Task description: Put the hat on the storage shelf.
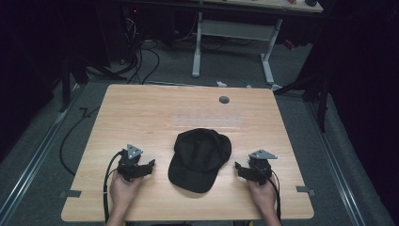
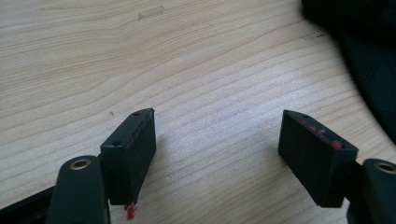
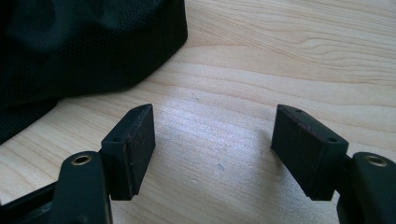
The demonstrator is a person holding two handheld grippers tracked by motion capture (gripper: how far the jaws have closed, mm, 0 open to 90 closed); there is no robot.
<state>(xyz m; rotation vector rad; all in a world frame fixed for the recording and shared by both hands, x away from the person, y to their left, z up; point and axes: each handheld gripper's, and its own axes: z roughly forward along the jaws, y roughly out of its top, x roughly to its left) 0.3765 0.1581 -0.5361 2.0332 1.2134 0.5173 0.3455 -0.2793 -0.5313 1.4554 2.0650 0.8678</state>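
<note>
Both claws gaping empty, left gripper (image 1: 151,163), right gripper (image 1: 236,165), flanking black mesh cap (image 1: 200,157), brim toward person

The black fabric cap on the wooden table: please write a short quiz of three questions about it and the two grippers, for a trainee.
1. True or false: the left gripper is shut on the black fabric baseball cap.
2. Where does the cap lie? A) between the two grippers B) at the table's far edge C) on the floor
3. Fill in: the cap's brim points toward the ____ edge of the light wooden table.

Key:
1. False. Its jaws stand open over bare wood, apart from the cap.
2. A. The right gripper, also open, is on its other side.
3. Near, the person's side.
</note>
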